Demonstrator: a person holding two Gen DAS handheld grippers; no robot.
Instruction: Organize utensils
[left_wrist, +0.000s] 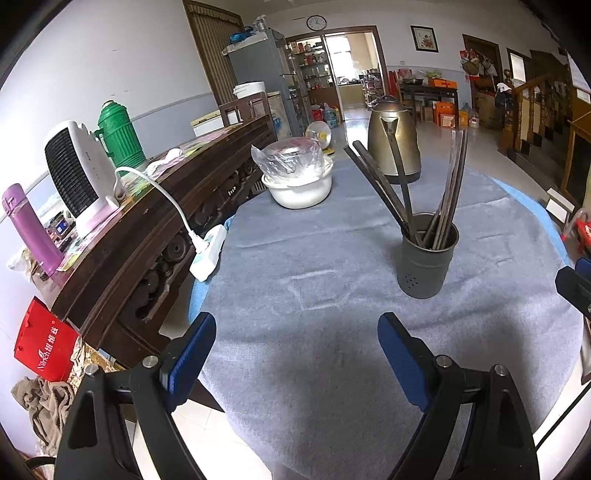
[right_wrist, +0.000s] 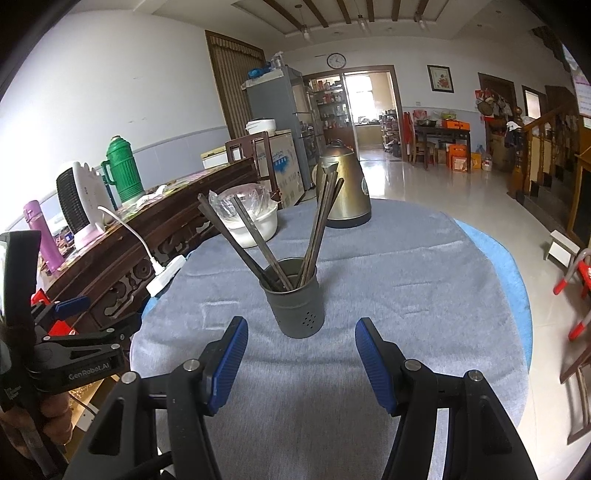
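A dark metal utensil holder (left_wrist: 428, 254) (right_wrist: 294, 299) stands upright on the round table's grey cloth (left_wrist: 314, 258) (right_wrist: 388, 277). Several dark chopsticks (left_wrist: 402, 184) (right_wrist: 258, 240) stick out of it, fanned left and right. My left gripper (left_wrist: 297, 325) hovers open over bare cloth, with the holder ahead and to its right. My right gripper (right_wrist: 301, 332) is open too, its blue pads (right_wrist: 231, 362) just short of the holder's base and either side of it, touching nothing. The left gripper (right_wrist: 70, 306) shows at the right wrist view's left edge, and the right gripper's tip at the left wrist view's right edge.
A brass-coloured kettle (left_wrist: 393, 147) (right_wrist: 343, 188) and a white bowl covered with plastic film (left_wrist: 297, 177) (right_wrist: 251, 218) sit at the table's far side. A dark wooden sideboard (left_wrist: 155, 221) on the left carries a white heater (left_wrist: 79, 173), a green flask (left_wrist: 118, 133), a purple bottle (left_wrist: 31, 229); a power strip (left_wrist: 208, 254) overhangs the table.
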